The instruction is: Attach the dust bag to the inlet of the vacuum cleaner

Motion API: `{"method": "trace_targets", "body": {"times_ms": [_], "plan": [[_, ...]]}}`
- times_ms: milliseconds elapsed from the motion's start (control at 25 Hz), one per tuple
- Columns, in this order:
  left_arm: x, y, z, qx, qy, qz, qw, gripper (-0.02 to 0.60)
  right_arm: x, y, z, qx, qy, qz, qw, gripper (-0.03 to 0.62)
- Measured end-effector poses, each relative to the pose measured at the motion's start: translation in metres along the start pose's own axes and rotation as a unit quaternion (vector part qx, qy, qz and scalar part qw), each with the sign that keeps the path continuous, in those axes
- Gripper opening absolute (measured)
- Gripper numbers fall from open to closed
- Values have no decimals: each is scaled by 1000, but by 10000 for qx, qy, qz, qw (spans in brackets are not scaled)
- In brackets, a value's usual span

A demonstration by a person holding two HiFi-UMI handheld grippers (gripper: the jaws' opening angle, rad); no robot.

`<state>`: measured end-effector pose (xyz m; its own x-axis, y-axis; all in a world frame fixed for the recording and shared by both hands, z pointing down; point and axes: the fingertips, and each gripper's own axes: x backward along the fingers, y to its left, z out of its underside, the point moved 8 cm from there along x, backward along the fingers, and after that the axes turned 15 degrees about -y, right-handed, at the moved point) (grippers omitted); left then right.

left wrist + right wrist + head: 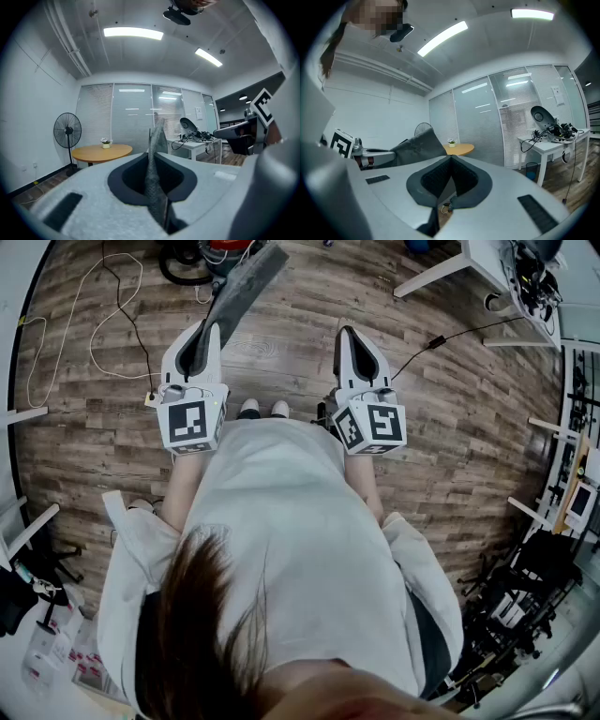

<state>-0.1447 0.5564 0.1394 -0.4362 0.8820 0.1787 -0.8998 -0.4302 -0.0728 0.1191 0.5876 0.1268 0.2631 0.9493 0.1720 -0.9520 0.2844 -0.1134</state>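
In the head view the grey fabric dust bag (246, 285) sticks out forward from my left gripper (208, 332), which is shut on its near end. The left gripper view shows the bag (154, 180) edge-on, pinched between the jaws. My right gripper (346, 336) is held level beside it, shut with nothing in it; its jaws meet at the tip (450, 160). From the right gripper view the bag (417, 145) is at the left. A red and black vacuum cleaner (208, 253) with a hose lies on the floor ahead, partly cut off by the frame's top edge.
Thin cables (112, 306) loop over the wooden floor at the left. A white desk (473, 263) stands at the far right, with stands and gear (525, 587) along the right. A round wooden table (102, 151), a fan (67, 130) and a cluttered white desk (201, 142) stand ahead.
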Motion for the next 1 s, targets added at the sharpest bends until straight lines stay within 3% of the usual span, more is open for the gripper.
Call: {"method": "trace_targets", "body": {"times_ms": [600, 1000], "plan": [[1, -36, 0, 130, 124, 7, 9998, 38, 16, -21, -7, 80, -34, -132, 9999, 2], [7, -77, -1, 99, 174, -131, 9997, 38, 41, -53, -8, -213, -147, -140, 9996, 3]]}}
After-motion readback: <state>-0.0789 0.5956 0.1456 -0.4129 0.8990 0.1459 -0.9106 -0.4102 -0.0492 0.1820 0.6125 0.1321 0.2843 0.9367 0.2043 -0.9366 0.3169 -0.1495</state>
